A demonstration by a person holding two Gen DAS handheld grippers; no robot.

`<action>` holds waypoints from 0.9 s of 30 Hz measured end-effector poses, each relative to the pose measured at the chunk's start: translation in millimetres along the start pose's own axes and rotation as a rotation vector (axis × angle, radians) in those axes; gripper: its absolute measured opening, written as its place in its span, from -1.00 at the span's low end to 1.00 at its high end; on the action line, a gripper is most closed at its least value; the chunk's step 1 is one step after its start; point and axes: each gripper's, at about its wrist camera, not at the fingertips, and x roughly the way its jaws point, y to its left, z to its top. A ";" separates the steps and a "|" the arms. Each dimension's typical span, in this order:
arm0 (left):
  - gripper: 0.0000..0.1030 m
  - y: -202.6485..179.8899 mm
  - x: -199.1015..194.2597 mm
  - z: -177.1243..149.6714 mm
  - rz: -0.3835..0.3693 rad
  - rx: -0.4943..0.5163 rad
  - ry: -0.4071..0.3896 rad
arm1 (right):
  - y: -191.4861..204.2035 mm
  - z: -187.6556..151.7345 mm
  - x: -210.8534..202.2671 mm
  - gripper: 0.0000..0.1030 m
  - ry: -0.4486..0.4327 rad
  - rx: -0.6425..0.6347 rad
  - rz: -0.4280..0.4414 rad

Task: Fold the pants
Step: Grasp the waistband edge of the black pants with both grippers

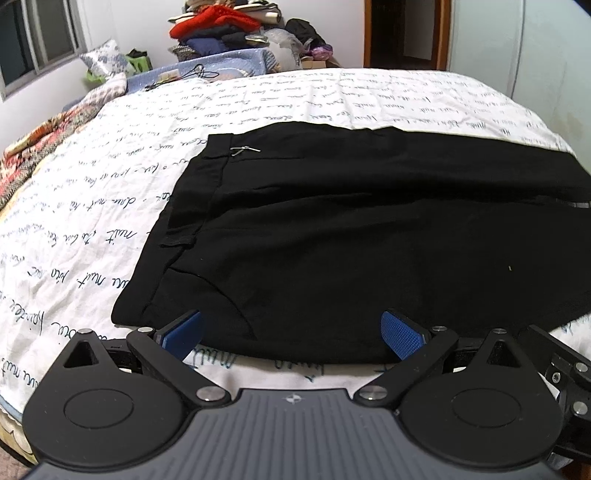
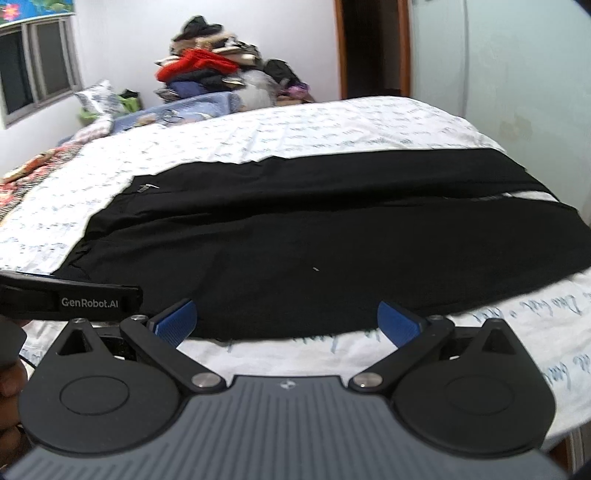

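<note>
Black pants (image 1: 332,236) lie flat on the bed, waistband to the left with a metal hook clasp (image 1: 245,149), legs running right. My left gripper (image 1: 291,332) is open and empty, its blue pads just over the near edge of the pants by the waist. In the right wrist view the pants (image 2: 314,240) show both legs with a thin gap between them at the right. My right gripper (image 2: 286,325) is open and empty at the near edge of the pants, further along the legs. The left gripper's body (image 2: 70,299) shows at the left there.
The bed sheet (image 1: 92,221) is white with blue handwriting print. A patterned blanket (image 1: 33,151) lies at the left edge. A pile of clothes (image 1: 221,29) stands behind the bed by the wall. A doorway (image 1: 402,33) is at the back right.
</note>
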 end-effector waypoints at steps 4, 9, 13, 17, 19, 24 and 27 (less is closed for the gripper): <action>1.00 7.2 3.9 6.5 -0.009 0.014 -0.006 | 1.4 4.1 5.1 1.00 -0.045 -0.037 0.050; 1.00 10.4 14.9 22.2 0.043 0.091 -0.063 | 4.0 14.1 16.5 1.00 -0.094 -0.145 0.100; 1.00 25.8 34.1 44.1 0.067 0.076 -0.068 | 8.4 25.4 28.7 1.00 -0.128 -0.266 0.060; 1.00 40.0 59.3 68.5 0.133 0.085 -0.065 | 3.1 46.7 52.8 1.00 -0.101 -0.305 0.039; 1.00 45.9 70.5 84.6 0.149 0.102 -0.076 | -2.0 60.2 64.3 1.00 -0.104 -0.316 0.038; 1.00 61.2 98.2 122.5 0.061 0.096 -0.087 | -15.2 99.1 98.3 1.00 -0.115 -0.381 0.073; 1.00 73.6 123.9 140.2 0.032 0.090 -0.072 | -22.7 117.6 126.8 1.00 -0.075 -0.457 0.137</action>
